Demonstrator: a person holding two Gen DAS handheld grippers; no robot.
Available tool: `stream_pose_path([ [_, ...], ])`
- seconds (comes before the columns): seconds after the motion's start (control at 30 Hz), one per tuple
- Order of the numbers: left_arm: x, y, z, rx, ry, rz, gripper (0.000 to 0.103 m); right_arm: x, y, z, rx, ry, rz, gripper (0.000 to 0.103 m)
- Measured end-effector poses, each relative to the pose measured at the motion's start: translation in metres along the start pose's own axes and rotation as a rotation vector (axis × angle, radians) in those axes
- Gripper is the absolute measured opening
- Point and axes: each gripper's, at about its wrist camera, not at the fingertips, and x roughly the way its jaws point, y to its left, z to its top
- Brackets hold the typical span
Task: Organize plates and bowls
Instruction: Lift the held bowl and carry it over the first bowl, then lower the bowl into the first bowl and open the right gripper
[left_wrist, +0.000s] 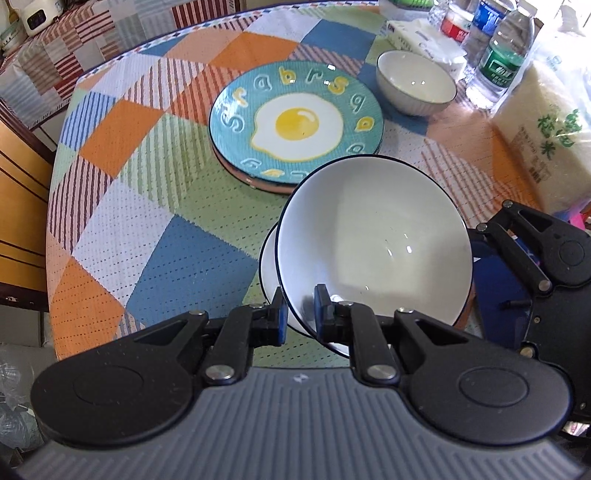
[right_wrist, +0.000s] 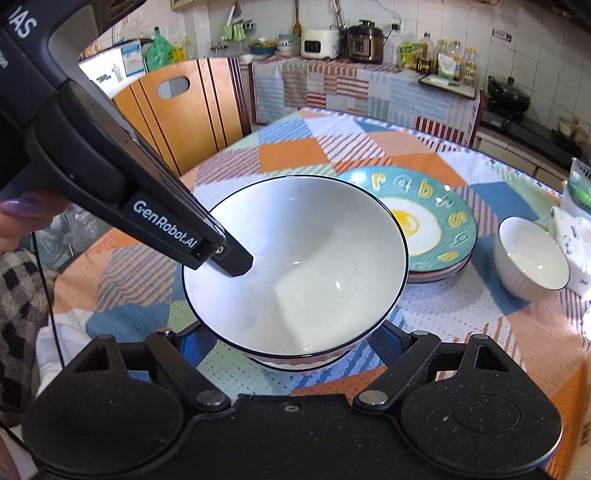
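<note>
My left gripper (left_wrist: 301, 314) is shut on the near rim of a large white bowl (left_wrist: 373, 240) with a dark edge, holding it tilted. One pad is inside the rim and one outside. A second bowl (left_wrist: 267, 266) of the same kind sits just beneath it on the table. My right gripper (right_wrist: 291, 339) stands wide, its fingers (right_wrist: 192, 343) on either side of that lower bowl (right_wrist: 295, 363); the tips are hidden under the held bowl (right_wrist: 295, 266). A teal fried-egg plate (left_wrist: 295, 122) tops a short stack of plates. A small white bowl (left_wrist: 415, 81) stands beyond it.
A rice bag (left_wrist: 546, 136), water bottles (left_wrist: 498, 55) and a tissue pack (left_wrist: 424, 40) crowd the table's right side. A wooden chair (right_wrist: 177, 110) stands at the far edge of the round table (left_wrist: 110, 240). A person's thumb (right_wrist: 18, 206) grips the left tool.
</note>
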Motion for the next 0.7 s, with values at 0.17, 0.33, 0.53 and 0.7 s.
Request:
stream_pose_path([
  [0.17,0.016,0.003,0.001,-0.022,0.043,-0.009,0.013,0.01,-0.002,-0.002,0.005,0.047,0.006,0.09],
  [0.33,0.03,0.002,0.003,-0.04,0.087,0.014,0.014,0.018,-0.002,-0.005,-0.012,0.067,-0.003,0.09],
  [0.53,0.036,-0.002,0.006,-0.035,0.09,0.044,0.015,0.024,-0.003,-0.005,-0.026,0.075,-0.02,0.09],
  [0.7,0.036,-0.001,0.007,-0.059,0.089,0.045,0.016,0.022,-0.002,-0.004,-0.034,0.078,-0.029,0.09],
])
